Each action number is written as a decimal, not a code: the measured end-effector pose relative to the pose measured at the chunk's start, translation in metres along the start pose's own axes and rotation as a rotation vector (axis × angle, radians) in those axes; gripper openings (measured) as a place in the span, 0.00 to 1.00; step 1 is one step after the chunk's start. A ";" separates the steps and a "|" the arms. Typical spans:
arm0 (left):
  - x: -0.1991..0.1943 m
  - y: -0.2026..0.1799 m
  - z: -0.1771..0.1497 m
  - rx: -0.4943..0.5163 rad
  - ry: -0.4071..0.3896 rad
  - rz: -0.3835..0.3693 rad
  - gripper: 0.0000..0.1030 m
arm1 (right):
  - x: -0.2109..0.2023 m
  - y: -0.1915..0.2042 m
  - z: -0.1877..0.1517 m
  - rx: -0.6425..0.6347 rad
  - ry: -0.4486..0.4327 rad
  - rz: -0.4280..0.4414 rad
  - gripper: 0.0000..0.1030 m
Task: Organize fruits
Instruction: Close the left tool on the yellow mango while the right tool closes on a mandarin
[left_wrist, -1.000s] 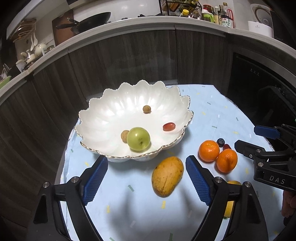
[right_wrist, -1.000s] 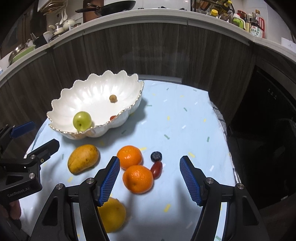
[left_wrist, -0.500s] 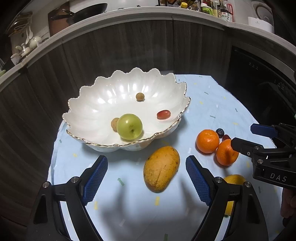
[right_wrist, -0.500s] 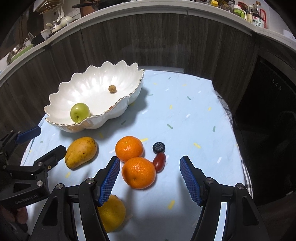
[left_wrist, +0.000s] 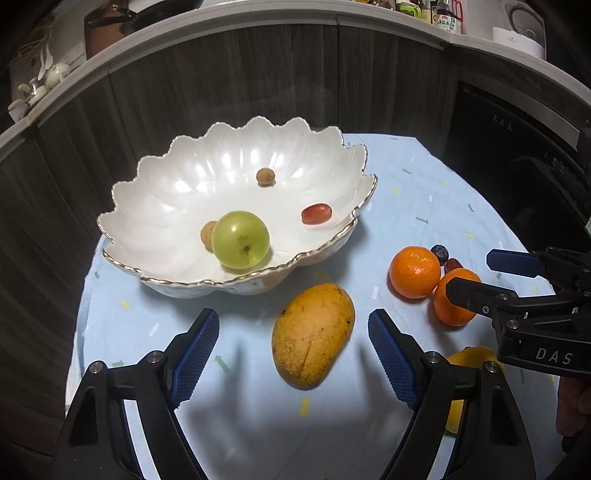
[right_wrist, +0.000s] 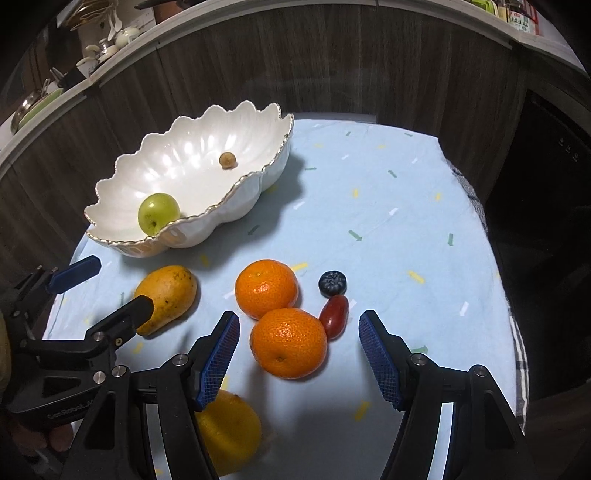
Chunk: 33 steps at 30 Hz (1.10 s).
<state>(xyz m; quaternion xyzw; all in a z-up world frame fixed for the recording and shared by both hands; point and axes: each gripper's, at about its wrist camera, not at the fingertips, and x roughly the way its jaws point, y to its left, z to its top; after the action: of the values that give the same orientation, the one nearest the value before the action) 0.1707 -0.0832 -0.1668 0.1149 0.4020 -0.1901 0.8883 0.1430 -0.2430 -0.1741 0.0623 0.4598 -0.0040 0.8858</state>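
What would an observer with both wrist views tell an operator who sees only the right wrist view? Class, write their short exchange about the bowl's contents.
Operator: In the bowl I see a green fruit and one small brown fruit. Anything more?
Observer: A small red fruit lies inside, hidden from you by the near rim.
Operator: Is that all?
Observer: No, a second small brown fruit sits beside the green one, partly behind it.
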 end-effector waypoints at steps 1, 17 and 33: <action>0.002 0.000 0.000 0.000 0.004 -0.001 0.79 | 0.002 0.000 0.000 0.002 0.004 0.000 0.66; 0.029 -0.002 -0.004 0.001 0.050 -0.044 0.67 | 0.023 -0.002 -0.005 0.045 0.072 0.017 0.63; 0.036 -0.009 -0.006 0.014 0.068 -0.063 0.53 | 0.022 -0.001 -0.008 0.047 0.064 0.039 0.52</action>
<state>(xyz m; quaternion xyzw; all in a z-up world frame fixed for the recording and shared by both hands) 0.1843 -0.0976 -0.1983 0.1147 0.4340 -0.2166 0.8669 0.1491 -0.2423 -0.1965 0.0923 0.4863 0.0044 0.8689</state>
